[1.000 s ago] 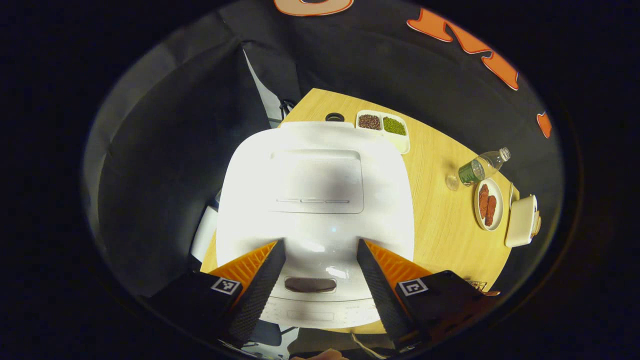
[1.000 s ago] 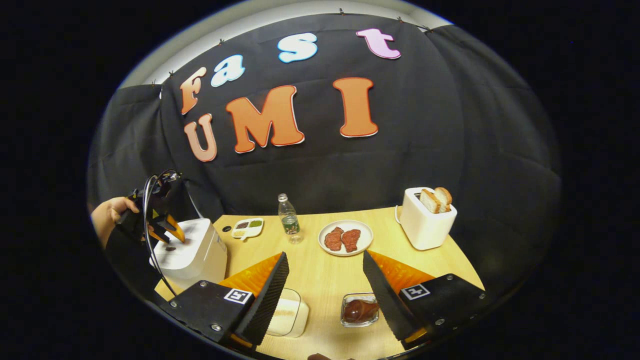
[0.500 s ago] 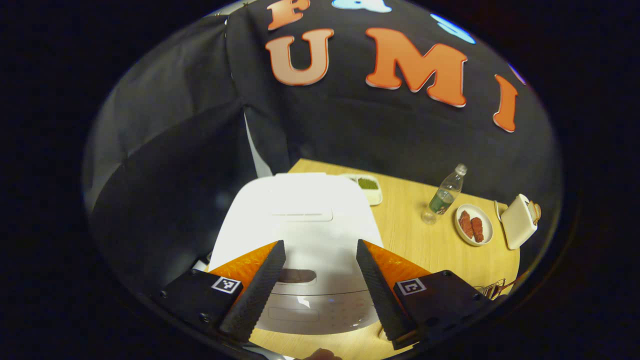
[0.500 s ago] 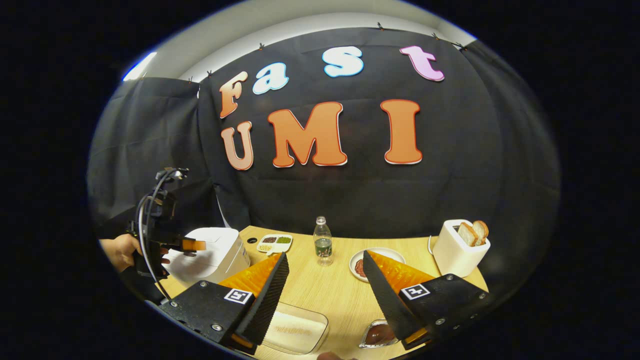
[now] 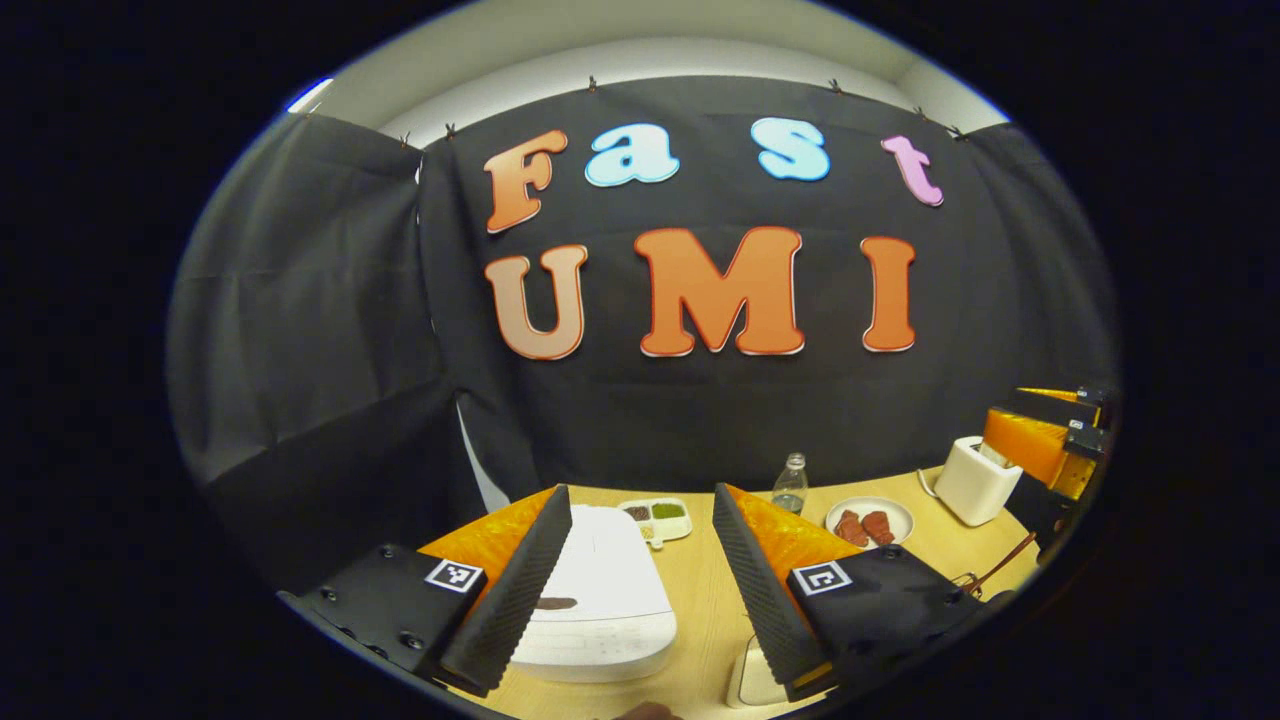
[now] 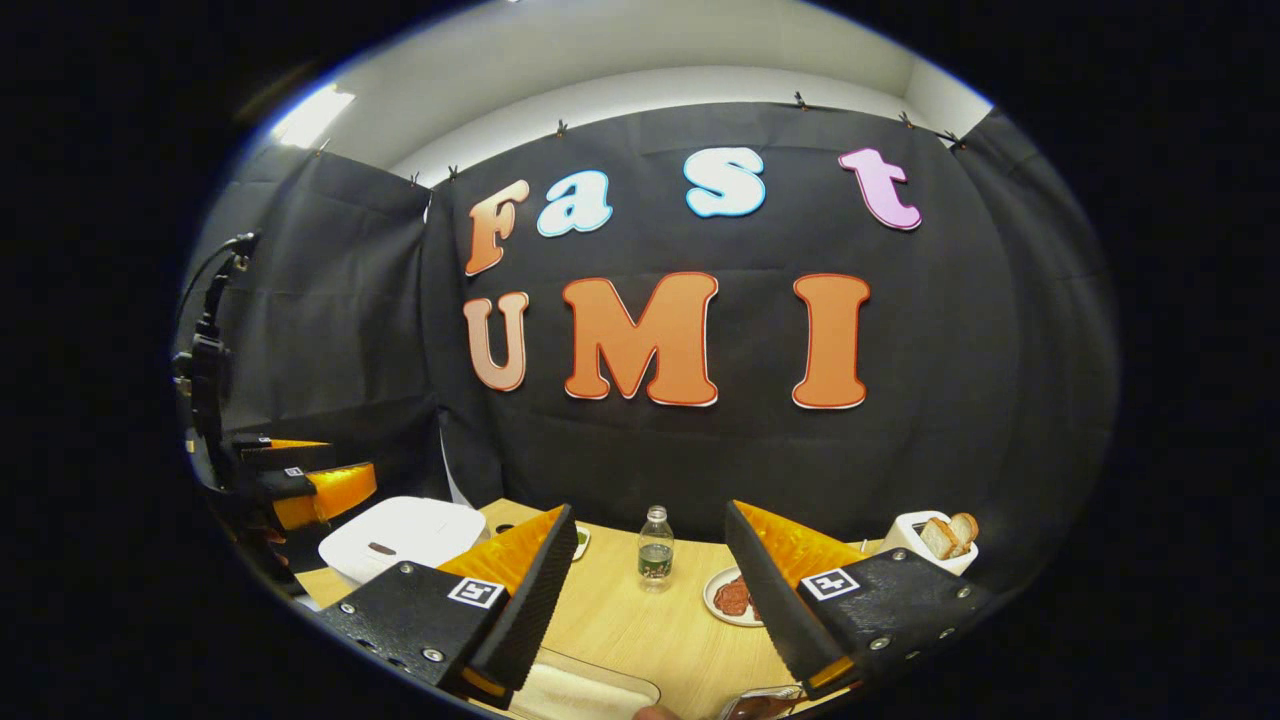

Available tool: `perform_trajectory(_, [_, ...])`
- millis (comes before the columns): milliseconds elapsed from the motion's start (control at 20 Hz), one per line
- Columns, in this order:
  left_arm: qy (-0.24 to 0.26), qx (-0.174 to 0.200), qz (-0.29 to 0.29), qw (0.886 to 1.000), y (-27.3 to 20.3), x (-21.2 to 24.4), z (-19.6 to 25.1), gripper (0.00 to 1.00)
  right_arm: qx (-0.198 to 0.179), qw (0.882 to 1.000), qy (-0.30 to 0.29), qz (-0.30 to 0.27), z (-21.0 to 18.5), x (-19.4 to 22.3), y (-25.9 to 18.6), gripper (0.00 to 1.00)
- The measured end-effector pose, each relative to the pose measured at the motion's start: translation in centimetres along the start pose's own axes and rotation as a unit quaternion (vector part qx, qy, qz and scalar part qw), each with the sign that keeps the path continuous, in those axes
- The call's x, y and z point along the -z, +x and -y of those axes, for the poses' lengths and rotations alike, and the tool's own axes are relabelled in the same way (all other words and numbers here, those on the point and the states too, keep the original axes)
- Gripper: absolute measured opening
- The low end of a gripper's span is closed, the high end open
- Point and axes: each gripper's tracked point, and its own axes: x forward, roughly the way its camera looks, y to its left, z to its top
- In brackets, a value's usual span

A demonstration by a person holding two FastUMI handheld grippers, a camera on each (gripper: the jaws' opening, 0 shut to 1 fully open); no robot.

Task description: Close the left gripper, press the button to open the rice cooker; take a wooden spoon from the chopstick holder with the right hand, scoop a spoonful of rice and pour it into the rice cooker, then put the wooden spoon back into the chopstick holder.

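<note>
**Cooker shut, both grippers wide and empty**

Take the cooker (image 5: 597, 600) as your landmark; it sits at the left end of the table (image 5: 700, 640), lid down, its dark button (image 5: 553, 604) on the front of the lid. Your left gripper (image 5: 640, 590) hangs above it with the fingers spread wide, holding nothing. The button probably needs one firm, square push, so bring the fingers together first. The cooker looks heavy enough to stay put, but its smooth shell may let a tip skid.

Right of the cooker come a small sectioned dish (image 5: 655, 517), a bottle (image 5: 790, 486), a plate (image 5: 870, 522) and a toaster (image 5: 972, 480). Near the table's right edge, a wire frame with a thin wooden stick (image 5: 1000, 568) may be the holder and spoon; I cannot tell for sure. A wooden spoon should be light and stiff, so pinch the handle partway up.

Your right gripper (image 6: 645, 600) is also wide apart and empty, over a clear tub (image 6: 590, 692) well right of the cooker.

No brand or label is readable on any item.
</note>
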Motion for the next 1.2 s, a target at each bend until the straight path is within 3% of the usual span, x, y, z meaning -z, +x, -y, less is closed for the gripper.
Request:
perform_trajectory(250, [-0.002,0.029,0.066,0.997,-2.7,-3.1,2.7,0.99,0.009,1.0,0.01,0.028,0.7,-1.7,-1.0,0.92])
perform_trajectory(350, [-0.002,0.04,0.078,0.996,-2.9,-3.0,3.4,0.94,0.014,0.999,0.0,0.04,1.0,-2.2,-1.6,0.92])
perform_trajectory(600, [0.001,0.055,0.089,0.995,-3.8,-2.2,4.4,0.99,0.026,0.997,-0.019,0.065,1.4,-2.8,-3.0,0.93])
perform_trajectory(800, [-0.005,0.063,0.086,0.994,-4.3,-1.9,5.2,0.94,0.031,0.998,-0.019,0.051,1.6,-1.8,-3.5,0.93])
perform_trajectory(900, [-0.025,0.069,0.079,0.994,-4.7,-1.9,5.6,0.99,0.03,0.998,-0.006,0.052,1.8,-2.1,-3.6,0.92])
perform_trajectory(1200, [-0.023,0.056,0.103,0.993,-5.0,-4.0,4.6,0.94,0.035,0.998,-0.004,0.057,1.9,-2.9,-3.1,0.92])
